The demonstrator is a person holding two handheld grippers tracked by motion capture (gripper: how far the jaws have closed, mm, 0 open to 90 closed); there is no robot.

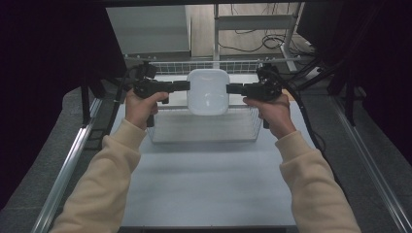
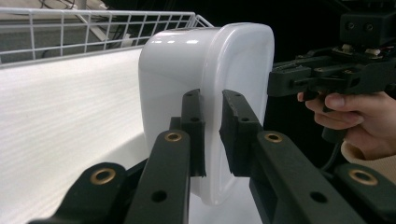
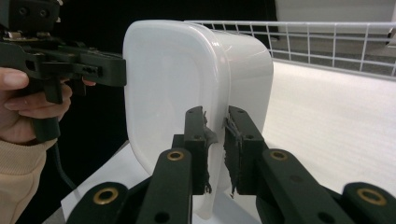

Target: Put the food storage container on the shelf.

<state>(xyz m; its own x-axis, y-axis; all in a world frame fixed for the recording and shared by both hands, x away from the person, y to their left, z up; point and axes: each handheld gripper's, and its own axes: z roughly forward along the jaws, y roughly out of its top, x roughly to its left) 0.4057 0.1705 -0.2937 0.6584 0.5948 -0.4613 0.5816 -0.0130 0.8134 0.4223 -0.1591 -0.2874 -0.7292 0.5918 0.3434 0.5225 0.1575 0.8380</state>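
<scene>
Nearest the camera in the high view, two cream sleeves point(image 1: 111, 179) rise from the bottom edge toward the bare grey table point(image 1: 209, 179). Beyond them, the left gripper point(image 1: 184, 86) comes in from nine o'clock and the right gripper point(image 1: 230, 88) from three o'clock, each with its jaws pinched narrow on the rim of a white plastic tub point(image 1: 208, 91). The left gripper view shows its pads point(image 2: 192, 126) clamped either side of the thin wall, and the right gripper view shows the same on the opposite edge. Gripping both sides likely keeps the light, bulky tub level and stops it swinging. It hangs above the wire basket point(image 1: 204, 127) at twelve o'clock, clear of the mesh.
</scene>
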